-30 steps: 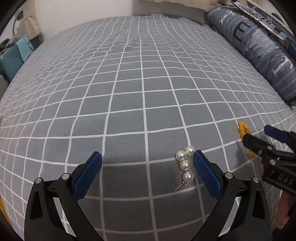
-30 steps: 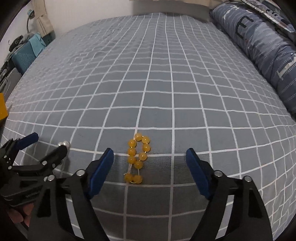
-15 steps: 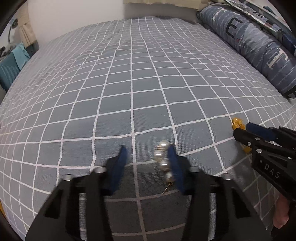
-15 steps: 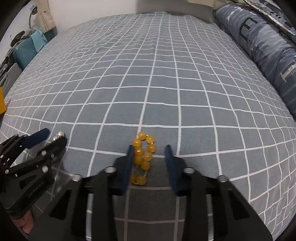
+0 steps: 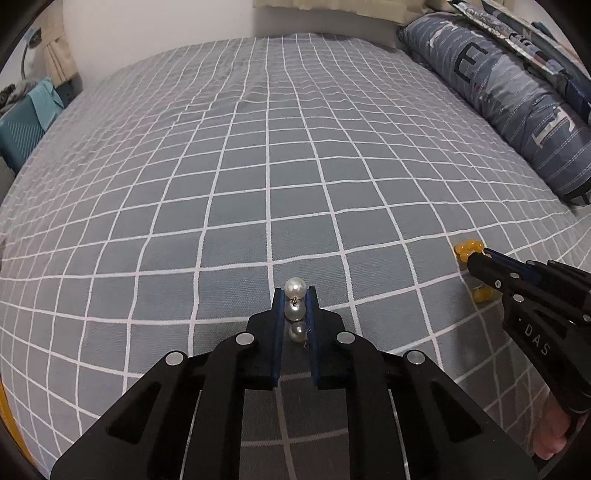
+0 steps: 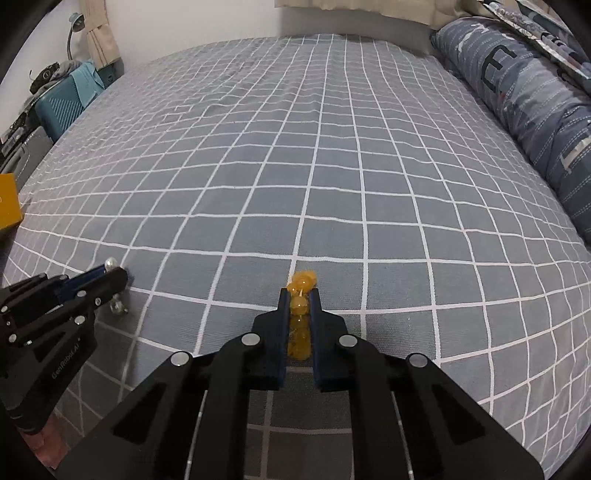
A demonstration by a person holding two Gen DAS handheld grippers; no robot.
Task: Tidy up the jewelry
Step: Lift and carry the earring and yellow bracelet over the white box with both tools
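Note:
My left gripper is shut on a white pearl earring lying on the grey checked bedspread; one pearl pokes out past the tips. My right gripper is shut on a yellow bead bracelet, whose end bunches up beyond the tips. In the left wrist view the right gripper shows at the right edge with yellow beads around it. In the right wrist view the left gripper shows at the left with a pearl at its tip.
A long blue patterned pillow lies along the bed's right side. A teal case and a lamp stand off the bed's far left. A yellow box sits at the left edge.
Both grippers went from wide open to shut: the left closed on the pearl earring, the right on the yellow bead bracelet. Both moved slightly forward over their items.

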